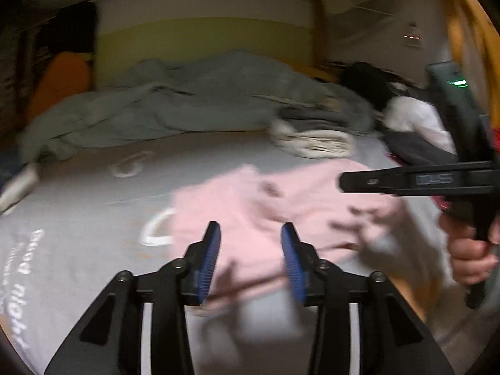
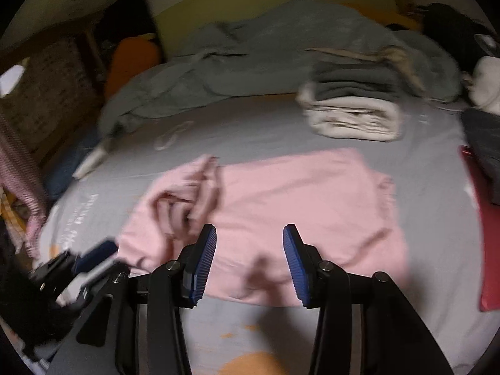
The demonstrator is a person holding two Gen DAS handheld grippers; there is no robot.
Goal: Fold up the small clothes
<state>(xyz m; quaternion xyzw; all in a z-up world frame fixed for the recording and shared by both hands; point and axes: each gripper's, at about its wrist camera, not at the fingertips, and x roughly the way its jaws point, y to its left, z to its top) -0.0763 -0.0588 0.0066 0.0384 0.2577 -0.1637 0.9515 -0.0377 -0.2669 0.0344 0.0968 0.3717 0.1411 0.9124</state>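
Two grippers, left (image 1: 250,261) and right (image 2: 250,262), hover with fingers parted, grasping nothing; pink garment (image 2: 297,206) spread on grey bedsheet (image 2: 422,162); rumpled duvet (image 2: 265,50) and folded stack (image 2: 353,106) behind; dim bedroom.

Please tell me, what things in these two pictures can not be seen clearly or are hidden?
- Print on the sheet: left wrist view, blurred and cut by the left edge; unreadable.
- Pink garment: its near hem is hidden behind the right claw; its left part is bunched and blurred, so the type is unclear.
- Folded stack: right wrist view, blurred; piece count unclear.
- Red item: cut by the right edge.
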